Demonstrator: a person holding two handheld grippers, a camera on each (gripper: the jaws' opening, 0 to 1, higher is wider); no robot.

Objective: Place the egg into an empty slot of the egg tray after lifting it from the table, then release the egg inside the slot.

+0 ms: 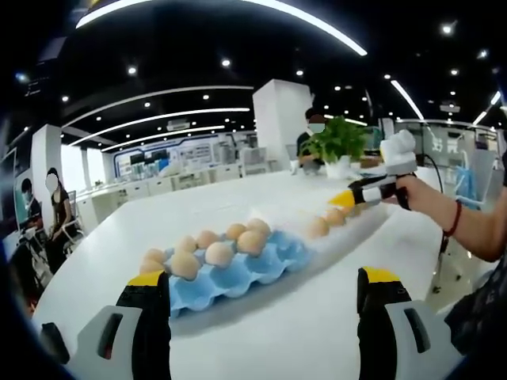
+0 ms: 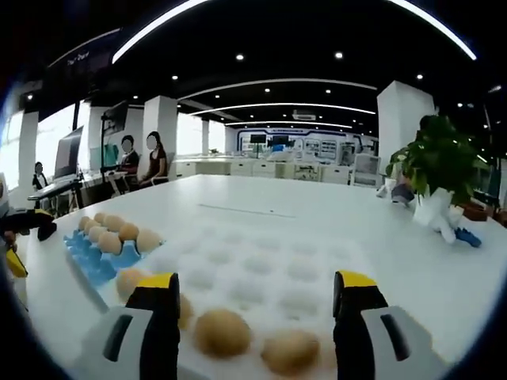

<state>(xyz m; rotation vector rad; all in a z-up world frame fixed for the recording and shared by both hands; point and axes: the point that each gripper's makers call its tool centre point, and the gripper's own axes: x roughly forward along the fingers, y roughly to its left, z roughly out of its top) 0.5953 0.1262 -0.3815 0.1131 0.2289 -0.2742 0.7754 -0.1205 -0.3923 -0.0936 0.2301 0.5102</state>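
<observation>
In the left gripper view we see the left gripper (image 1: 261,305) at the bottom of the frame, its two yellow-tipped jaws spread wide with nothing between them. Above the jaws, in the middle left of the frame, the blue egg tray (image 1: 238,269) lies on the white table (image 1: 301,340). We count about seven brown eggs in it; one of them (image 1: 219,253) sits near the tray's middle. To the right of the tray, loose eggs (image 1: 318,226) lie in a row on a white foam pad (image 1: 348,229). At the right of the frame a hand (image 1: 416,194) holds the right gripper (image 1: 342,199), its tips just beside the far end of this row. From here we cannot tell how its jaws stand. A green plant (image 1: 339,138) in a white pot stands behind it.

In the right gripper view the right gripper (image 2: 257,317) shows its jaws spread apart and holding nothing. Between them, at the bottom center, two eggs rest on the white foam pad (image 2: 269,269): one egg (image 2: 223,332) and another (image 2: 291,351) just beside it. The egg tray (image 2: 91,261) is at the middle left, touching the pad's edge. The left gripper (image 2: 24,220) enters at the far left edge. The plant (image 2: 440,162) stands at the right.
</observation>
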